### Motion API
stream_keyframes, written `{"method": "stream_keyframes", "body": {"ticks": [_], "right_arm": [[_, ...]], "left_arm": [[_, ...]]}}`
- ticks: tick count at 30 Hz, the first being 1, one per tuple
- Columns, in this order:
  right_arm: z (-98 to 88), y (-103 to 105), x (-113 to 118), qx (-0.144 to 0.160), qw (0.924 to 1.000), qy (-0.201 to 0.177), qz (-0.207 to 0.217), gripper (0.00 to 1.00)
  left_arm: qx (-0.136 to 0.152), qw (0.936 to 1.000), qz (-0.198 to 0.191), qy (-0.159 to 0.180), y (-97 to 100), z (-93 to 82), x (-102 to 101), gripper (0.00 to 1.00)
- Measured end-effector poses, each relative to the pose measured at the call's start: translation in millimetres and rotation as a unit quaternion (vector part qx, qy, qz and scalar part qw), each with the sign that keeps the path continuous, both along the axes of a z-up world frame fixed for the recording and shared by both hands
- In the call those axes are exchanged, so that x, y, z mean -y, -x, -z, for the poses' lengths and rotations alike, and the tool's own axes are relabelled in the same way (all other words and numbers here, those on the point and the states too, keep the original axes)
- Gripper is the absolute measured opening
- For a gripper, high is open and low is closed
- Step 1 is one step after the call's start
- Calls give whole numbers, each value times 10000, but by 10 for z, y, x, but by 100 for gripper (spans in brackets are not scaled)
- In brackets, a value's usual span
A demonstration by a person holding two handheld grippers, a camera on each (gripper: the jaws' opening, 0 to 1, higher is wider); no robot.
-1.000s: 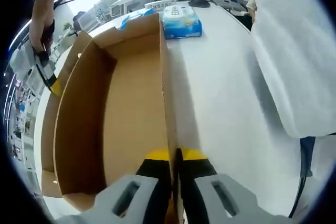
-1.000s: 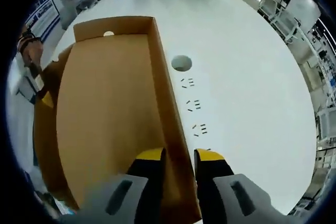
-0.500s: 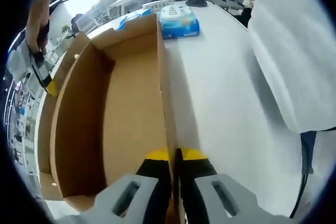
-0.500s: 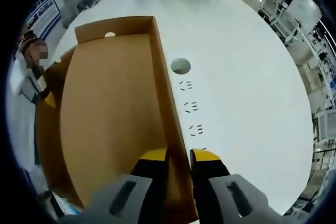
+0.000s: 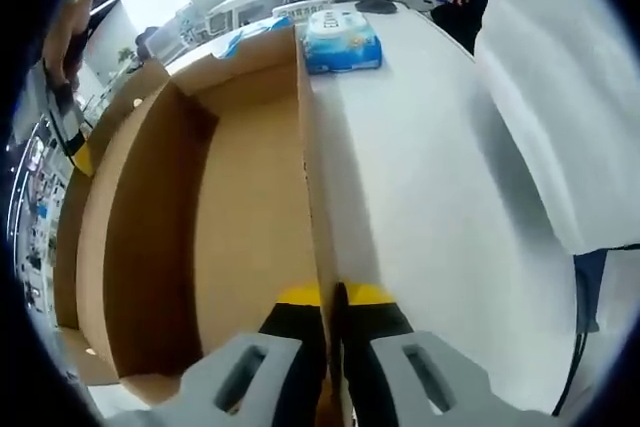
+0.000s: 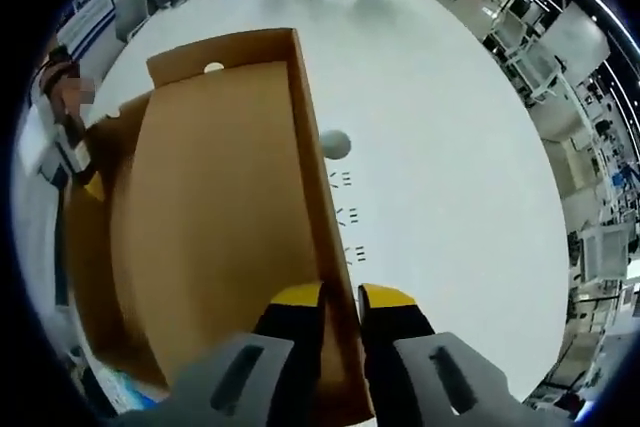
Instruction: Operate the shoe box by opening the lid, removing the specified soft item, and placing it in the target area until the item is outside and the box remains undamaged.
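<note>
both claws clamped on lid [image 5: 250, 217] rims: left claw [image 5: 333, 299], right claw [image 6: 340, 297] (opposite long sides). Long axis runs straight ahead of each.

The right gripper [image 6: 340, 307] closes further on the lid's long side wall [image 6: 318, 197], the gap between its jaws now narrower than a second ago. The lid [image 6: 220, 217] rises and tilts, and in the right gripper view its wall now overlaps the desk's round hole [image 6: 337, 144], which stood apart from it before.
</note>
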State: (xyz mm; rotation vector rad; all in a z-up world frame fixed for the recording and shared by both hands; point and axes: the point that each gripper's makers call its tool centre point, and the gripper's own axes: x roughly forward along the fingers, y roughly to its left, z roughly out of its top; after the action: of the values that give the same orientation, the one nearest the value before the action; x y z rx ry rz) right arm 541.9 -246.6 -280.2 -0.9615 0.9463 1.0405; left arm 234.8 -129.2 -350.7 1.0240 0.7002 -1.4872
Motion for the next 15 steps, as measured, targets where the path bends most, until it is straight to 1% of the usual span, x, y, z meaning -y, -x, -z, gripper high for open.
{"method": "stream_keyframes", "body": {"ticks": [5, 8, 13, 15], "right_arm": [[-143, 7, 14, 191, 9998, 40, 18, 10], [-233, 29, 15, 384, 9992, 109, -49, 9], [-349, 61, 17, 614, 9980, 155, -17, 9], [-399, 65, 18, 712, 9973, 161, 66, 8]], "left_arm": [[3, 10000, -2, -13, -12, 7, -2, 2], [34, 10000, 12, 2, -9, 6, -2, 2], [57, 10000, 11, 33, -7, 7, -3, 2], [69, 10000, 2, 39, -7, 5, -5, 2]]}}
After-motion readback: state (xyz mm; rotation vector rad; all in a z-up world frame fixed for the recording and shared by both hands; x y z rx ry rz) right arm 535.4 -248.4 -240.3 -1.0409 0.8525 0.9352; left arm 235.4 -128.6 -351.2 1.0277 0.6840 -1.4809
